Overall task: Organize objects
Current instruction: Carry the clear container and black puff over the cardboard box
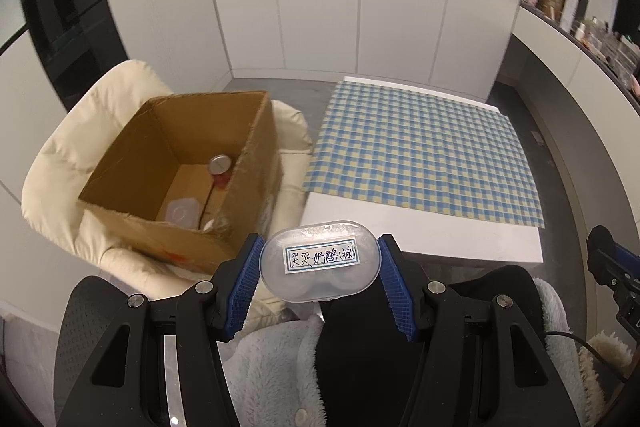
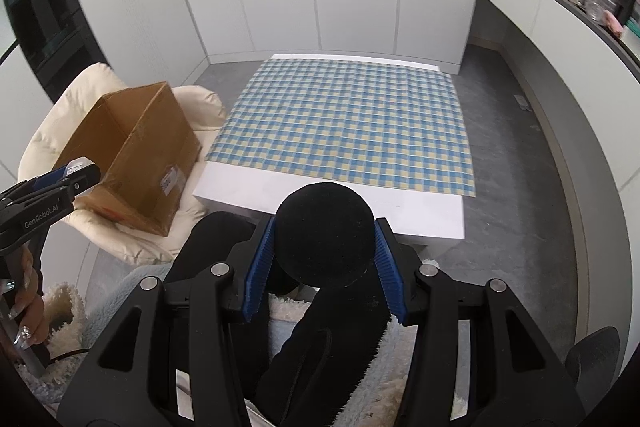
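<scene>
Cardboard box (image 1: 188, 167) already holds a can (image 1: 219, 165), perhaps more; left gripper (image 1: 320, 267) grips a labelled case (image 1: 320, 261), right gripper (image 2: 324, 251) a black ball (image 2: 325, 233), both unpacked

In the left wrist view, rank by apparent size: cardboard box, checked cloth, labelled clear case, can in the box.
1. checked cloth
2. cardboard box
3. labelled clear case, magnified by nearness to the camera
4. can

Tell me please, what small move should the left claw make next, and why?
Probably carry the clear labelled case, held in the left claw, over the open cardboard box and release it there; a can and a container already lie inside.
</scene>
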The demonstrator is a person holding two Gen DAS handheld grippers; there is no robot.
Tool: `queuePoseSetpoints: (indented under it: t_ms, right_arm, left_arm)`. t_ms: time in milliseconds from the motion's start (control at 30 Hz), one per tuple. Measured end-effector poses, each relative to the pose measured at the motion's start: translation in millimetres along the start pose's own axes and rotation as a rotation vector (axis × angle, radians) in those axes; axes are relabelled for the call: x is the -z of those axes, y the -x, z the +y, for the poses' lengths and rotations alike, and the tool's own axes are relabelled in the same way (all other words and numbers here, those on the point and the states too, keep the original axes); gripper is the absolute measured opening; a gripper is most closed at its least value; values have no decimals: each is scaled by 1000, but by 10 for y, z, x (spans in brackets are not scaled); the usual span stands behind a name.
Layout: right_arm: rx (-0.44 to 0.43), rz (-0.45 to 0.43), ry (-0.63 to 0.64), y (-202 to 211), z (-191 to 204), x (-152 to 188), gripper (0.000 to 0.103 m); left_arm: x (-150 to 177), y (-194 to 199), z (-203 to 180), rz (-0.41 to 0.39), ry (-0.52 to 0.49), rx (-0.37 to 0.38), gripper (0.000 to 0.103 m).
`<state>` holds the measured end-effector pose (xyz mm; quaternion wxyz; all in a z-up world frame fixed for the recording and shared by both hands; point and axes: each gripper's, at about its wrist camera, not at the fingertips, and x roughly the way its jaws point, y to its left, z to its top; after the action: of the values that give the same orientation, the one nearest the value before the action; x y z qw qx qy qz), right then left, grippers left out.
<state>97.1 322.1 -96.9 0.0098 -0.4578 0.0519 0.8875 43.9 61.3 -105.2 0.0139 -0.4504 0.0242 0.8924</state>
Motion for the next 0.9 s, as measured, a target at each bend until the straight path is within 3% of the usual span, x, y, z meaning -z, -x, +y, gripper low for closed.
queuePoseSetpoints:
  t_ms: [900]
  right_arm:
    - [-237,40,334,-360,1543,-241,51]
  left_arm:
    - [375,106,1222,36,277,-172,58]
